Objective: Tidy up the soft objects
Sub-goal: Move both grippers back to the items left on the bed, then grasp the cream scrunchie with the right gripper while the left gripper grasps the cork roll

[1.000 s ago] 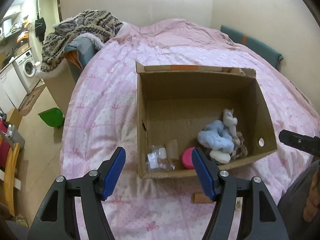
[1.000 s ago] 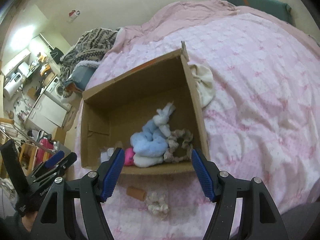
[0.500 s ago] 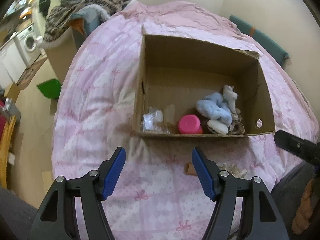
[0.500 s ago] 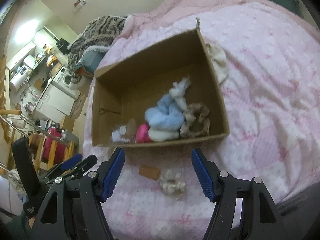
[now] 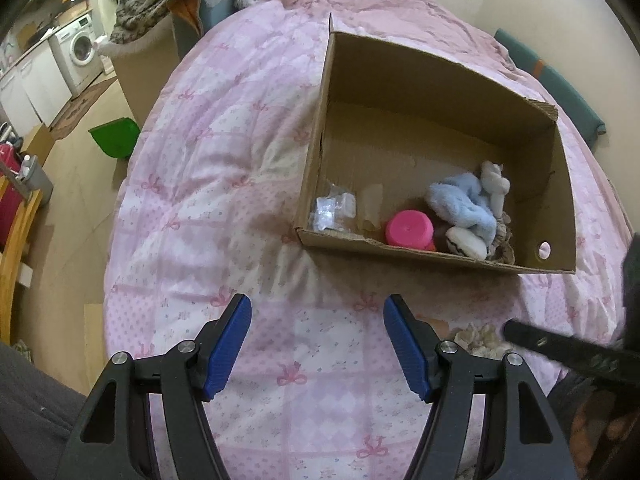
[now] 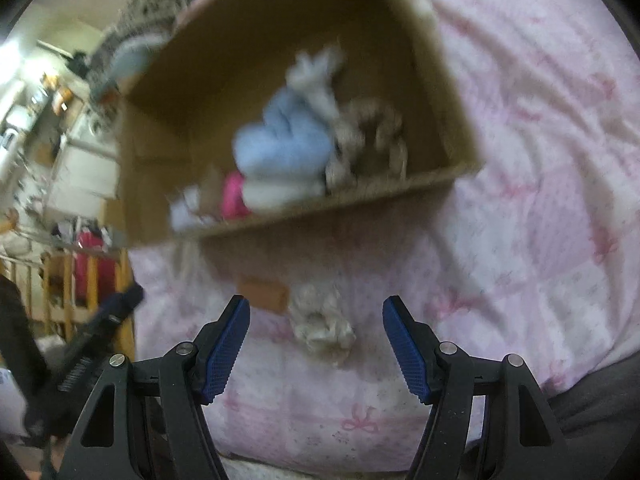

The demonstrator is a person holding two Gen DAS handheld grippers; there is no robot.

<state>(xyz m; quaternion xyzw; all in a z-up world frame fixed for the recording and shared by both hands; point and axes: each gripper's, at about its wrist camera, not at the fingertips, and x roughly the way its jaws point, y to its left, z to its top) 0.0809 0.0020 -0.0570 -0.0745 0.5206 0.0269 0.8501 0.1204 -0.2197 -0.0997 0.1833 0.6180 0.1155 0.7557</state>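
Item, step in hand: we judge it the pickup of the cream scrunchie (image 6: 320,330), lying on the bed (image 5: 208,184) just before the cardboard box (image 5: 436,80), beside a small brown piece (image 6: 262,295). Right gripper (image 6: 316,334) jaws apart, empty, framing it; left gripper (image 5: 317,334) apart, empty. Next: lower, close. Room: pink quilt, washing machine (image 5: 80,54) beyond.

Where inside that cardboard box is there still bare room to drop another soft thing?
The far half of the brown cardboard box, along its back wall, is bare. The near edge is crowded: clear plastic packet, pink round lid, fluffy blue plush and beige scrunchie.
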